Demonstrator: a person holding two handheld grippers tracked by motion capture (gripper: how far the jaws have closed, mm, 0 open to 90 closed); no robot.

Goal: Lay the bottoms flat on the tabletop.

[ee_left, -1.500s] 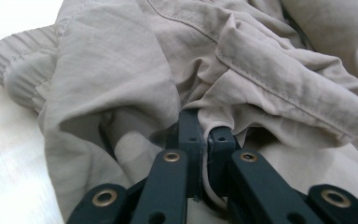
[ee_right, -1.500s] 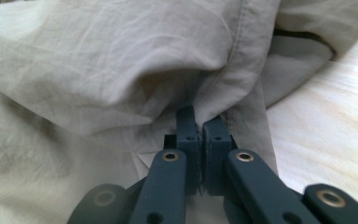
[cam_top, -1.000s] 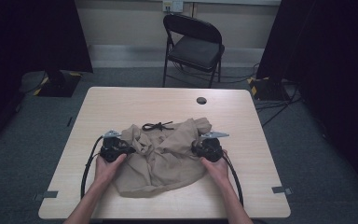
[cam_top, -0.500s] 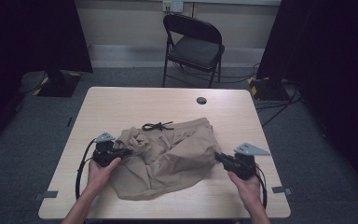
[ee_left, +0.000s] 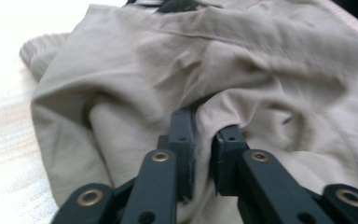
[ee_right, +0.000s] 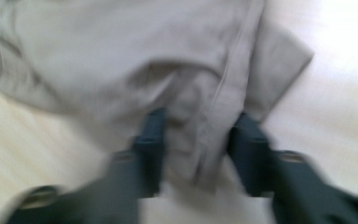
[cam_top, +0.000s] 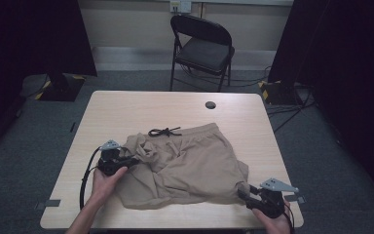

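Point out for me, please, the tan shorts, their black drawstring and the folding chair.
tan shorts (cam_top: 197, 161): high view, on the middle of the spread fabric.
black drawstring (cam_top: 164, 131): high view, on the knot at the waistband.
folding chair (cam_top: 204, 54): high view, on the seat, beyond the table.

Your tan fabric shorts (cam_top: 190, 165) lie on the light wooden table (cam_top: 126, 109), toward its near half, with the black drawstring (cam_top: 164, 131) on the far edge of the cloth. Your left gripper (cam_top: 126, 161) sits at the left side of the shorts; your right gripper (cam_top: 246, 195) sits at their near right corner, close to the table's near edge. A small round black grommet (cam_top: 210, 105) lies beyond the shorts. Behind the table stands a black folding metal chair (cam_top: 202, 51).
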